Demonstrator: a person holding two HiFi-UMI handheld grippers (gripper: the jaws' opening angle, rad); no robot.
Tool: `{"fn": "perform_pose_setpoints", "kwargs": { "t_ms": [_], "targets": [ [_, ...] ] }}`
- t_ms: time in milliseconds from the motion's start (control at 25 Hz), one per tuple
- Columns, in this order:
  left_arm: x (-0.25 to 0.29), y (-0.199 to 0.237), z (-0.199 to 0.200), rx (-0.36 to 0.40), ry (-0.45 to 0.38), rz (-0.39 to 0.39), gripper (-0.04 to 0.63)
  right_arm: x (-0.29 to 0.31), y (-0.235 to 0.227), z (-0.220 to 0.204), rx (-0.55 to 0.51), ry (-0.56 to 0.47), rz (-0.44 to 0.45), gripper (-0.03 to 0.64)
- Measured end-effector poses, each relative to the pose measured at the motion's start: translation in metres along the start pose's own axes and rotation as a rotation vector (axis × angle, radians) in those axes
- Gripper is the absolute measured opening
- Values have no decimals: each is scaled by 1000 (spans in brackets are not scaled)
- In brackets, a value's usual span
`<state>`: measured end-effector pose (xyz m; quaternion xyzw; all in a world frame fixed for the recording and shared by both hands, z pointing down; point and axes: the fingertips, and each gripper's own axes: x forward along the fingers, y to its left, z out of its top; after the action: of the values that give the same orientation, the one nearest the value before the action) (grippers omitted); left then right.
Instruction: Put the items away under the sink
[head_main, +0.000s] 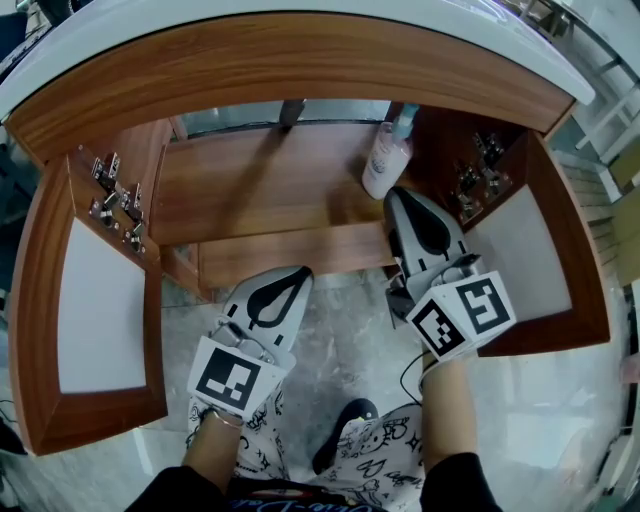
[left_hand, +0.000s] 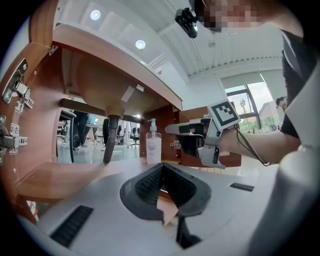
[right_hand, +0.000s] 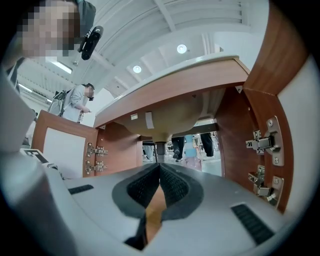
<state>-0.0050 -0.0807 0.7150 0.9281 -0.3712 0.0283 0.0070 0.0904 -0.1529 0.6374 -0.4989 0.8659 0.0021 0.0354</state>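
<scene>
A clear pump bottle (head_main: 385, 160) with a blue top stands upright on the cabinet floor (head_main: 250, 190) under the sink, at the back right. My right gripper (head_main: 392, 193) is shut and empty, its tips just in front of the bottle and not touching it. In the right gripper view the bottle (right_hand: 193, 159) shows just right of the closed tips (right_hand: 159, 165). My left gripper (head_main: 303, 272) is shut with nothing in it and hovers at the cabinet's front edge. In the left gripper view the bottle (left_hand: 153, 147) stands beyond its tips (left_hand: 161, 166), with the right gripper (left_hand: 172, 129) beside it.
Both cabinet doors stand open, the left door (head_main: 95, 310) and the right door (head_main: 540, 250), with metal hinges (head_main: 115, 200) on the side walls. A dark drain pipe (head_main: 291, 112) comes down at the back middle. The white sink counter (head_main: 300, 25) overhangs. People stand in the room beyond.
</scene>
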Motion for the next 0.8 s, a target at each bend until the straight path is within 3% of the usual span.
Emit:
{"fn": "perform_pose_setpoints", "kwargs": {
  "t_ms": [800],
  "targets": [
    [14,17,12,-10,6,-24,8,30,24,30,-2,-61,82,8]
  ]
}}
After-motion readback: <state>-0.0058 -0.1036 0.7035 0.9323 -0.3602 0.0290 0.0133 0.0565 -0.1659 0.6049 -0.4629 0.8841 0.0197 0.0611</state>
